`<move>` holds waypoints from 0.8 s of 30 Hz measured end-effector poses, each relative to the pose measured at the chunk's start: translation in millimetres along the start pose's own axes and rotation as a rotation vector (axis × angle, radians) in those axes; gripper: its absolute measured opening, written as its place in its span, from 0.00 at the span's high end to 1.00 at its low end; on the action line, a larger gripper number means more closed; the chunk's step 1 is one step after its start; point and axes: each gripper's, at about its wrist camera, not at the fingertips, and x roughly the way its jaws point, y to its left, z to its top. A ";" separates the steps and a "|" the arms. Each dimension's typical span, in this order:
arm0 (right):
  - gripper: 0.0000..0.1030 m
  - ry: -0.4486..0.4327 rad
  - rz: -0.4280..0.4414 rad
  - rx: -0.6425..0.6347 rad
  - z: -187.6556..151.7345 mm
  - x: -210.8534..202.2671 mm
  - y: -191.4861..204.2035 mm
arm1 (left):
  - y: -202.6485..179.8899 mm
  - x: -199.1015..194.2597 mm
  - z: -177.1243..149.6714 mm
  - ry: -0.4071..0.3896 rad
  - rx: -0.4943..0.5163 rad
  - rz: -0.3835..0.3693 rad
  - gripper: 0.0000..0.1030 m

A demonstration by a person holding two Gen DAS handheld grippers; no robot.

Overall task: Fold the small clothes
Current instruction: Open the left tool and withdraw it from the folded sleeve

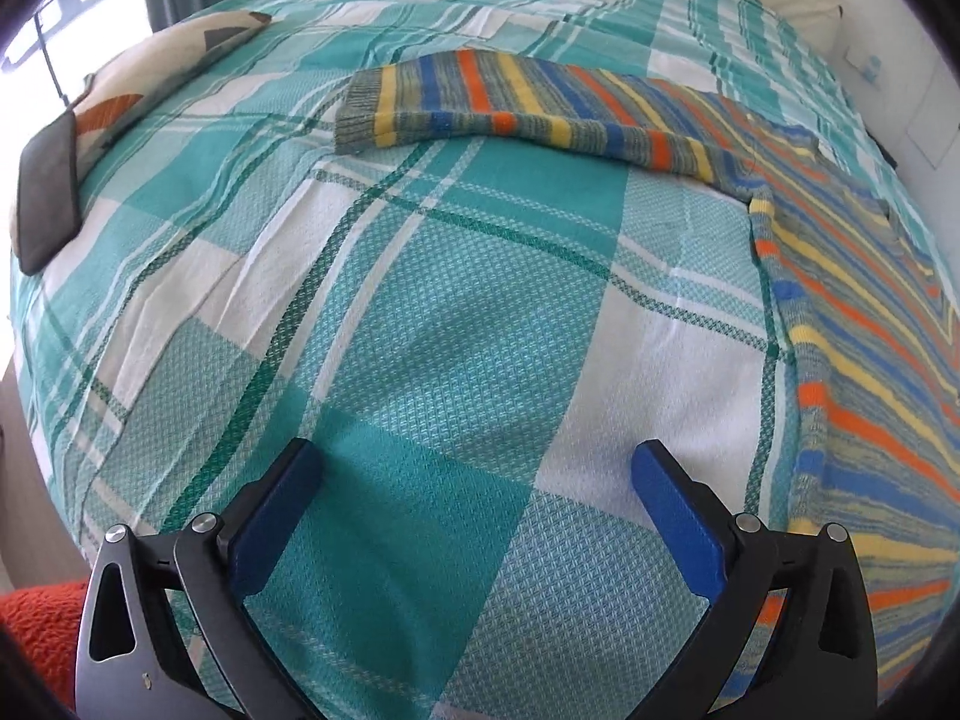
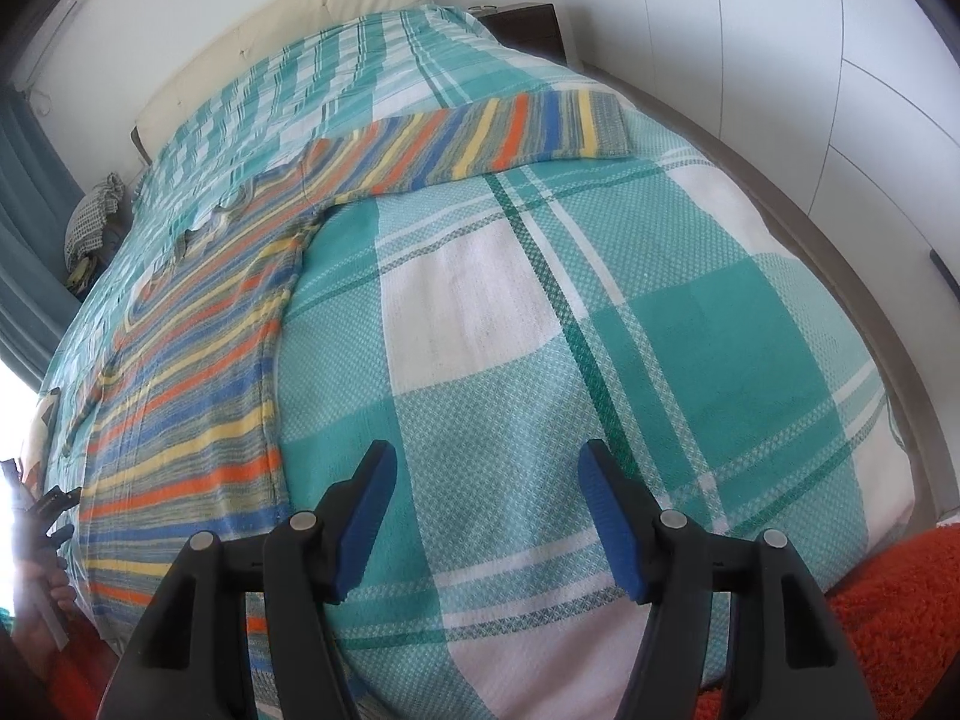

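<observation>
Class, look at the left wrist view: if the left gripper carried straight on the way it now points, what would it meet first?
Most likely the teal-and-white checked bedspread. The left gripper points down with open, empty jaws over bare cover. The striped sweater lies off to its right, outside that line, though fisheye depth is uncertain.

Below me: bed, teal-white plaid bedspread [image 1: 456,312]. Patterned cushion [image 1: 150,72] at bed's window-side edge, dark pouch [image 1: 48,192] resting against it. Cream headboard [image 2: 288,30] at bed's far end, dark nightstand [image 2: 528,27] beside it. Orange rug [image 2: 900,612] along bed's near edge.
</observation>
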 end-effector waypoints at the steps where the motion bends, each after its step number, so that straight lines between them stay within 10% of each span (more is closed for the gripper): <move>1: 0.37 0.006 0.002 0.001 -0.4 1.5 -0.3 | 0.7 0.1 0.5 -0.001 -0.006 -0.003 0.00; 24: 0.28 0.021 -0.007 -0.019 -3.2 7.8 5.1 | -1.0 0.6 -1.9 -0.001 0.054 -0.001 0.00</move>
